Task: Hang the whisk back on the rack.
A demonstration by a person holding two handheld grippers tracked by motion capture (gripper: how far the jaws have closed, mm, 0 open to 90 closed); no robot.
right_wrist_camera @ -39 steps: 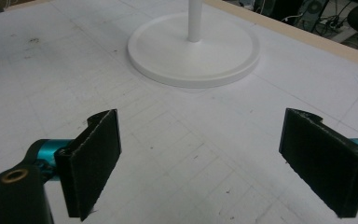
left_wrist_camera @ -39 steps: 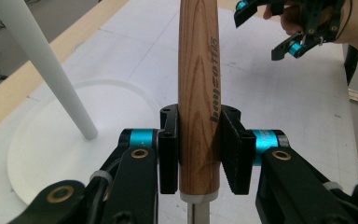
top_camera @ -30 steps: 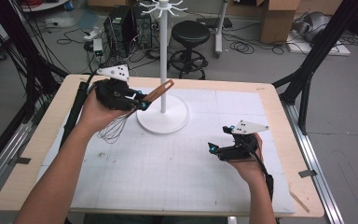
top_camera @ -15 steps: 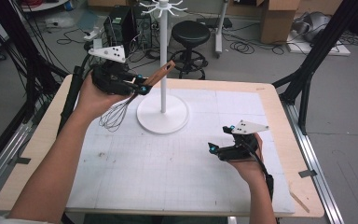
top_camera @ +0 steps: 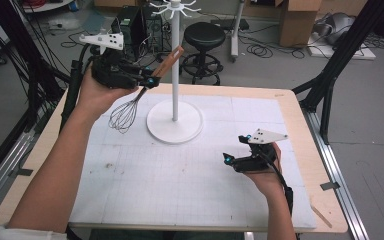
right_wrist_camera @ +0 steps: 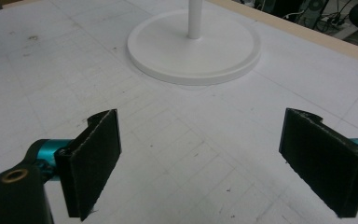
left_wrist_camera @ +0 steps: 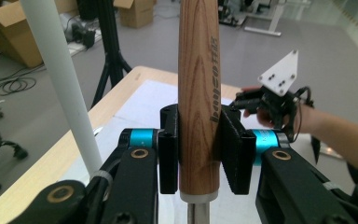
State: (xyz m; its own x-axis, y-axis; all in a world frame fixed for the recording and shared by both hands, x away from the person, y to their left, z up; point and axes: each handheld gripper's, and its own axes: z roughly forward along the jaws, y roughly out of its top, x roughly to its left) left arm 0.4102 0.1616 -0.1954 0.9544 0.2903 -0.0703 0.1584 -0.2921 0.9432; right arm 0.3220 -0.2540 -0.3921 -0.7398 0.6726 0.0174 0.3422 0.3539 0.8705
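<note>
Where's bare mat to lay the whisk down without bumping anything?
Free: the wide near-left stretch of the mat, between the stand base and the near edge. Crowded: around the pole, where the left tongs hold the whisk, and by the right tongs.

Grey concrete floor (top_camera: 370,100) w/ black cables upper left. Round black swivel stool (top_camera: 207,35) top centre, brown cardboard boxes (top_camera: 300,20) upper right, black tripod legs (top_camera: 330,75) at right. Light-wood table edge (top_camera: 300,115) mid-frame.
</note>
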